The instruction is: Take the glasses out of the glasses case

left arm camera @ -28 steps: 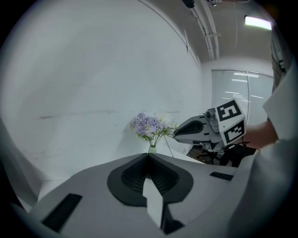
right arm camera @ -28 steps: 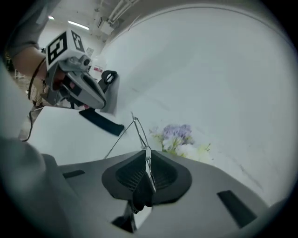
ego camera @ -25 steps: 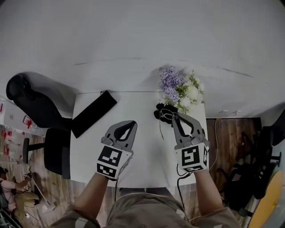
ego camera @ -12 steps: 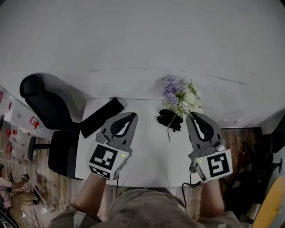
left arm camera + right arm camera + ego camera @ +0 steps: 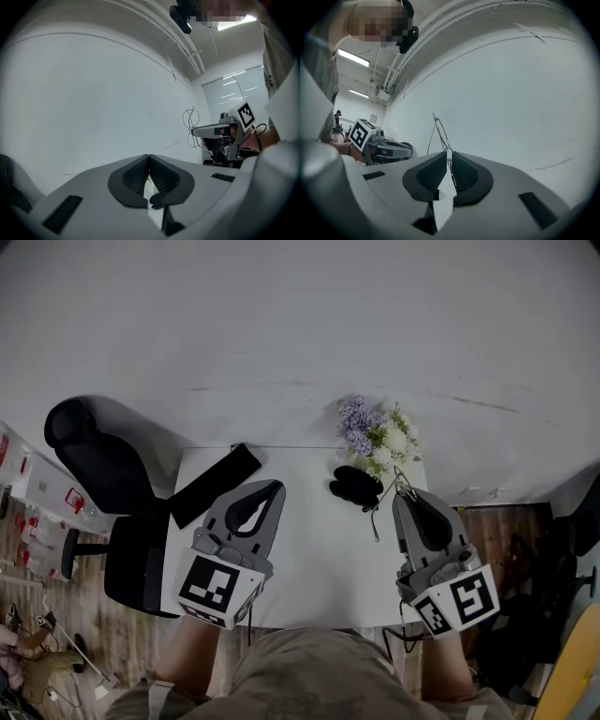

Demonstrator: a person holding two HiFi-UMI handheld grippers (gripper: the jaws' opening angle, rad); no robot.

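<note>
Over the desk's (image 5: 319, 563) right edge, the right gripper's (image 5: 403, 495) jaws clench the thin wire glasses (image 5: 441, 132), while the left gripper's (image 5: 275, 487) jaws are pressed together, empty.

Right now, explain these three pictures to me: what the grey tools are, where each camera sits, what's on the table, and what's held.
A person holds two hand-worked grippers, each carrying a marker cube. The head view looks down from a camera on the person's head. The other two cameras ride on the grippers and look along their jaws. On the white table are a black case, a black strip and flowers. The right gripper is shut on thin wire glasses, held up in the air. The left gripper is shut and empty.
</note>
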